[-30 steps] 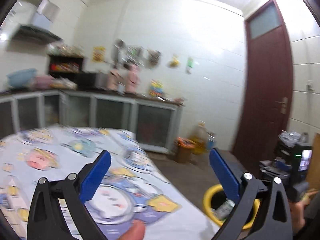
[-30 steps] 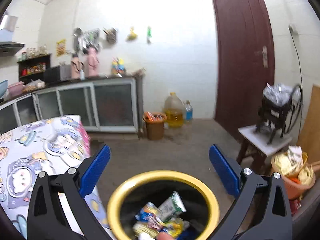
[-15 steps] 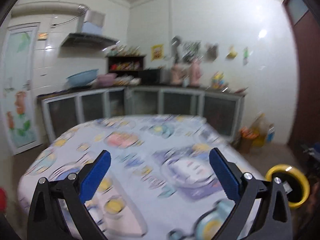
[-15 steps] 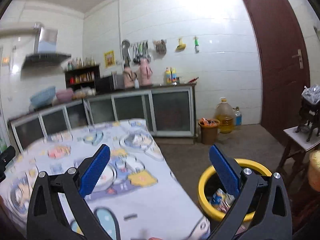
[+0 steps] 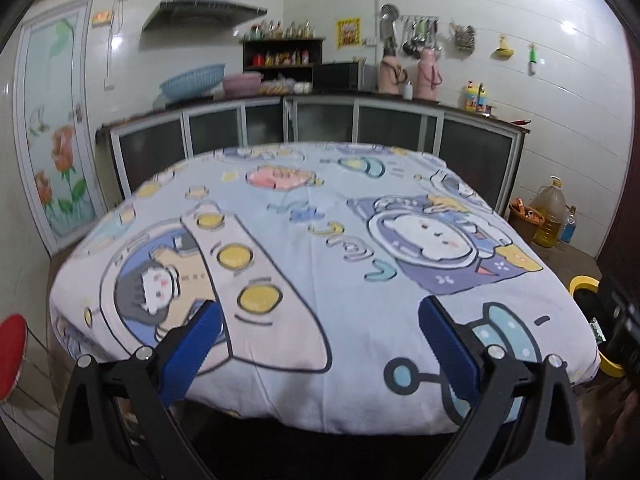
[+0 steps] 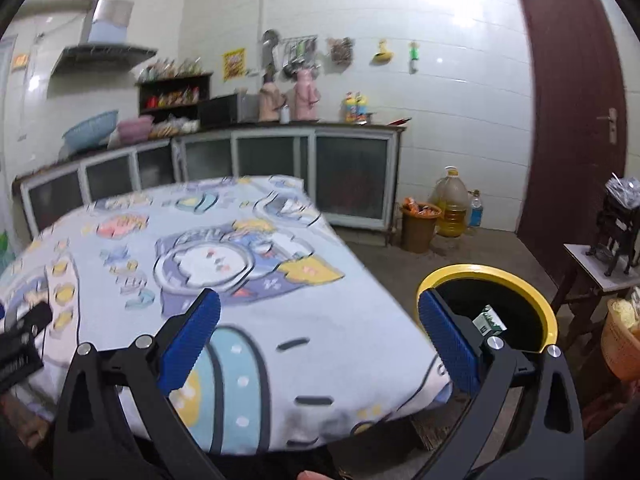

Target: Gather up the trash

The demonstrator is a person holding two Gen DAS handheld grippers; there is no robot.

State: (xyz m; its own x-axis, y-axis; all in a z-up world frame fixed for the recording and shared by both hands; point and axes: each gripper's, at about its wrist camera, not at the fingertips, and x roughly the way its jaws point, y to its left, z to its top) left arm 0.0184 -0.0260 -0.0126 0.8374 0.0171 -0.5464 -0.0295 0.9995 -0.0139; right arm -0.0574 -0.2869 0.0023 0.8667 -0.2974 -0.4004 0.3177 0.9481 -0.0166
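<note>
You held both tongs, left (image 5: pixel 318 338) and right (image 6: pixel 318 336), apart and empty above the table (image 5: pixel 320 240), its trash seemingly already in the bin (image 6: pixel 486 308)

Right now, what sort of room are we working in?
Most likely a home kitchen that doubles as a dining room: a steel range hood hangs on the tiled wall, glass-door counter cabinets carry basins and flasks, and a table under a cartoon-print cloth fills the middle.

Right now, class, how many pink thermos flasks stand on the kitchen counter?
2: pink thermos flask stands left, the second pink flask just to its right, both below the hanging utensils. Others may be hidden behind clutter.
</note>
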